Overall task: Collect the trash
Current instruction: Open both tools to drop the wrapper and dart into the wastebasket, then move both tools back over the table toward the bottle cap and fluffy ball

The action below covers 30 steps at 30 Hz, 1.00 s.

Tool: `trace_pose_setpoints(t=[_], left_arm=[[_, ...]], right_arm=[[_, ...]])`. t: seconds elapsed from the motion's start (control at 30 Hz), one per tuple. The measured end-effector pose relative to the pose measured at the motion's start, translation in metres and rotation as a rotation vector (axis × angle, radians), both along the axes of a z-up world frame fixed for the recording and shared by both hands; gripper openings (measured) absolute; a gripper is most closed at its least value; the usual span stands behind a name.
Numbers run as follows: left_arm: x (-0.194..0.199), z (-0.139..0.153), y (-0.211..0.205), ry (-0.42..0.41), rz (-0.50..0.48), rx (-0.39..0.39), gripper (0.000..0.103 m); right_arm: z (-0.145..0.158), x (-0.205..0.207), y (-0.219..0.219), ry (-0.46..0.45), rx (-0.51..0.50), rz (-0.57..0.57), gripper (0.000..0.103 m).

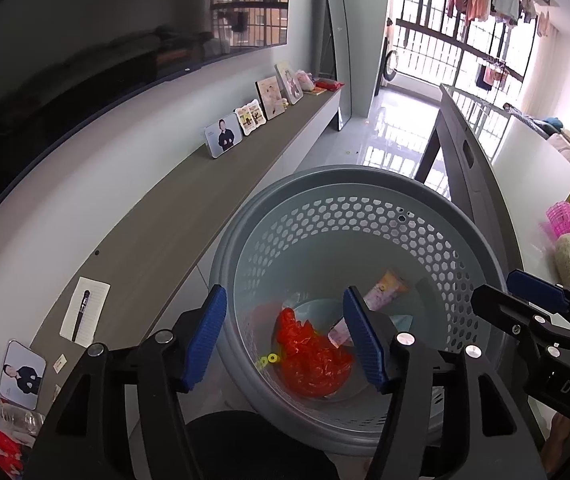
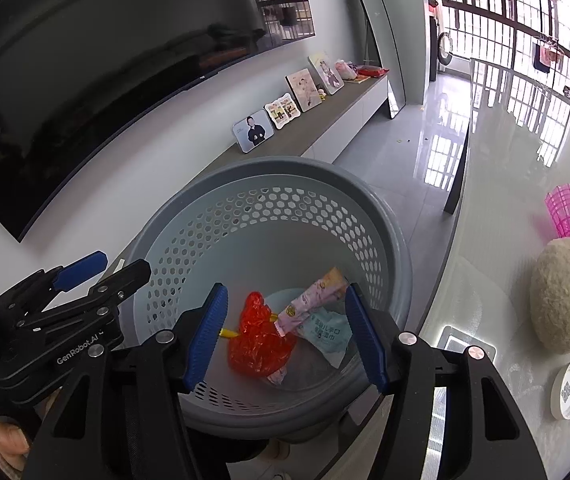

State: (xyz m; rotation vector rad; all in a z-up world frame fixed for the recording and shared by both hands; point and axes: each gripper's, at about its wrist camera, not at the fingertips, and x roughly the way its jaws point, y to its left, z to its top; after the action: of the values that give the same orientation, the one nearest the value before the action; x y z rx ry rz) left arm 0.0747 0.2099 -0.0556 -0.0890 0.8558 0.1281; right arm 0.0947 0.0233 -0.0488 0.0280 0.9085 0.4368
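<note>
- Grey basket [image 2: 399, 256] (perforated wall) sits below both claws, beside the table [image 2: 497, 216]; the trash is w/in it: red plastic bag [image 2: 259, 346], pink wrapper [image 2: 313, 298], pale wipes packet [image 2: 327, 336].
- Left claw [image 1: 285, 338] and right claw [image 2: 287, 334]: both open, nothing btwn the pads.
- Risk, I'd judge: light wrappers snag on a pad, or a claw clips the rim and tips the basket.
- Legible: "GenRobot.AI" on the left claw; "DAS" on the right.

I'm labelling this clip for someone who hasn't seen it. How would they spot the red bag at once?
Find the grey perforated bin beside the table, then look down at its floor. The red plastic bag lies crumpled there, left of a pink wrapper and a pale blue wipe packet. Nothing else in the bin is glossy, translucent red.
</note>
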Motion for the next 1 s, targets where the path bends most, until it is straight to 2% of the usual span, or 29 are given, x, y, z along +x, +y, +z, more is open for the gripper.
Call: trace_pose_setpoints(t=[0.4, 0.6, 0.73, 1.0], left_arm=[[-0.01, 0.011, -0.001, -0.024, 0.02, 0.024, 0.08], [-0.012, 0.016, -0.006, -0.031, 0.013, 0.028, 0.081], [-0.013, 0.019, -0.014, -0.04, -0.005, 0.027, 0.087], [-0.016, 0.026, -0.037, -0.061, -0.056, 0.024, 0.088]], right_arm=[[0.005, -0.009, -0.005, -0.027, 0.003, -0.025, 0.059], [0.01, -0.018, -0.015, -0.038, 0.009, -0.046, 0.059], [0.013, -0.024, -0.027, -0.044, 0.007, -0.072, 0.059], [0.02, -0.04, -0.059, -0.057, -0.005, -0.154, 0.059]])
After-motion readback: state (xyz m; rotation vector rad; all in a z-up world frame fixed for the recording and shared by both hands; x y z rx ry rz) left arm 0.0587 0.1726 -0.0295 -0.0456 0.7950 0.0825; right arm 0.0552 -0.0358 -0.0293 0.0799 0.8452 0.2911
